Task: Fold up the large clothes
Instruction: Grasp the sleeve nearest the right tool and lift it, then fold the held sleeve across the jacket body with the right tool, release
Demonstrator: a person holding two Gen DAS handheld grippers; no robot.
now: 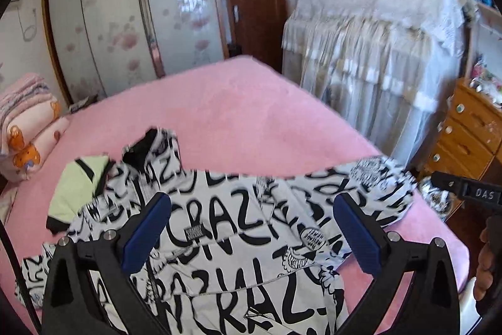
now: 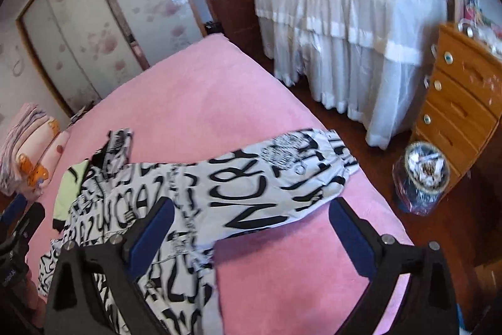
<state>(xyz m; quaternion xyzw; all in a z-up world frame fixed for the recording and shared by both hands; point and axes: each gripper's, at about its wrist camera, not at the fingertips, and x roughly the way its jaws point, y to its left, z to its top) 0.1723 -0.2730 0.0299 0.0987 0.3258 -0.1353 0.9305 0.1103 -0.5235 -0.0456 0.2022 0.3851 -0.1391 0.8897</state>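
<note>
A large white jacket with black lettering (image 1: 238, 228) lies spread on the pink bed (image 1: 235, 109). Its pale green lining (image 1: 81, 184) shows at the left, and one sleeve (image 2: 282, 175) stretches right toward the bed edge. My left gripper (image 1: 251, 228) hovers above the jacket's body, open and empty. My right gripper (image 2: 251, 231) hovers above the sleeve and the bare pink cover (image 2: 298, 272), open and empty. The right gripper's black body also shows at the right edge of the left wrist view (image 1: 467, 190).
Folded pink bedding (image 1: 28, 127) is stacked at the bed's left. A white lace-draped piece of furniture (image 2: 351, 21) and a wooden drawer chest (image 2: 461, 102) stand right of the bed. A bagged bin (image 2: 423, 175) sits on the floor. Sliding wardrobe doors (image 1: 125, 21) are behind.
</note>
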